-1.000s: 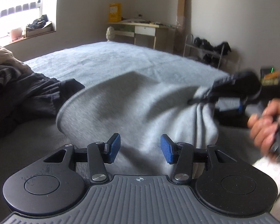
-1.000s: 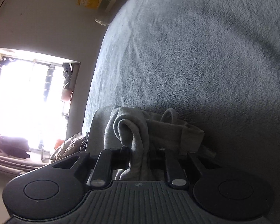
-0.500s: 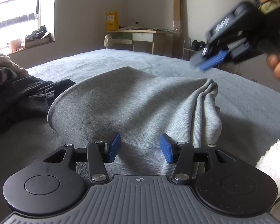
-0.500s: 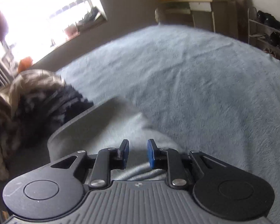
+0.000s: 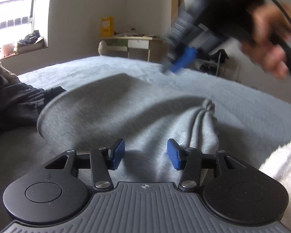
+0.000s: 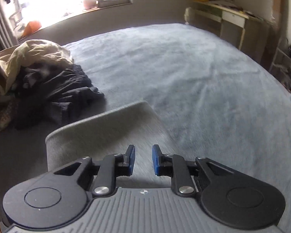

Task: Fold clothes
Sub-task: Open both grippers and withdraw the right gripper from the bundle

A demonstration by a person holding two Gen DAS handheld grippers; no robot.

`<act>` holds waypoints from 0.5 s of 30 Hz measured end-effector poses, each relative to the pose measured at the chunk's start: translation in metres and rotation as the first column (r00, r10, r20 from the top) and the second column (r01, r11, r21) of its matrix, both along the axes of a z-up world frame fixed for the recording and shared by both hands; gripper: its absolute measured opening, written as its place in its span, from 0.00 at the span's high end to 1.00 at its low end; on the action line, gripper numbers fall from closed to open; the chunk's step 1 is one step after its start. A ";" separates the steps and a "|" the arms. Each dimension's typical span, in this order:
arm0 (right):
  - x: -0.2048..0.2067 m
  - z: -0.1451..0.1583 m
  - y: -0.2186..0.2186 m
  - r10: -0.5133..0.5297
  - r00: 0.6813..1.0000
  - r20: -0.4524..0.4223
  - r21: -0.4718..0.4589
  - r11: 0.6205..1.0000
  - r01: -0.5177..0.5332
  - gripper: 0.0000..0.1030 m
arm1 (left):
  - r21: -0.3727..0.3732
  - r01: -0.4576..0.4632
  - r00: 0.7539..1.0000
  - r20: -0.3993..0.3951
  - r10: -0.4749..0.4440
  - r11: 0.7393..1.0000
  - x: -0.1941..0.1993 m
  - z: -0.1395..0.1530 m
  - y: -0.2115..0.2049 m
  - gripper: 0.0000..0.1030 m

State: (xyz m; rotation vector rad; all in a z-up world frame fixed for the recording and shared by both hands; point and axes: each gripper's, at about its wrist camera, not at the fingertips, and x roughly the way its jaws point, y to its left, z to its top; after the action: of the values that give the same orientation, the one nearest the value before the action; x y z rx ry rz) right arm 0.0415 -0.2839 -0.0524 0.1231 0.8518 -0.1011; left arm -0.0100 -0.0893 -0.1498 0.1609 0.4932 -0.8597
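Two tools we hold apart-jawed and empty, left tool (image 5: 145, 154) low over the grey garment (image 5: 114, 116) spread on the bed (image 5: 242, 104), right tool (image 6: 143, 160) raised above it, dark clothes (image 6: 64, 95) heaped beside.

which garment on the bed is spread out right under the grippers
The light grey garment: it lies under both grippers, while the black and beige clothes sit heaped aside.
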 end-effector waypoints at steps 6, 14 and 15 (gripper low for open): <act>0.022 -0.080 -0.015 -0.041 0.995 -0.087 -0.031 0.999 0.039 0.80 | -0.020 -0.002 0.999 -0.053 0.001 1.000 -0.001 -0.009 0.005 0.53; -0.003 -0.089 -0.027 -0.119 0.992 0.036 0.068 0.991 0.117 0.78 | -0.012 0.000 0.998 -0.060 -0.001 1.000 -0.002 -0.009 0.006 0.53; -0.003 -0.088 -0.028 -0.115 0.993 0.035 0.068 0.991 0.113 0.78 | -0.007 0.000 0.998 -0.063 0.000 1.000 -0.002 -0.008 0.006 0.53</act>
State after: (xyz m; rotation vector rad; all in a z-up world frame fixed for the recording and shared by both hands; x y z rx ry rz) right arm 0.0384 -0.3123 -0.1404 0.2353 0.8090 -0.1773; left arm -0.0120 -0.0837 -0.1578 0.1275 0.5490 -0.8684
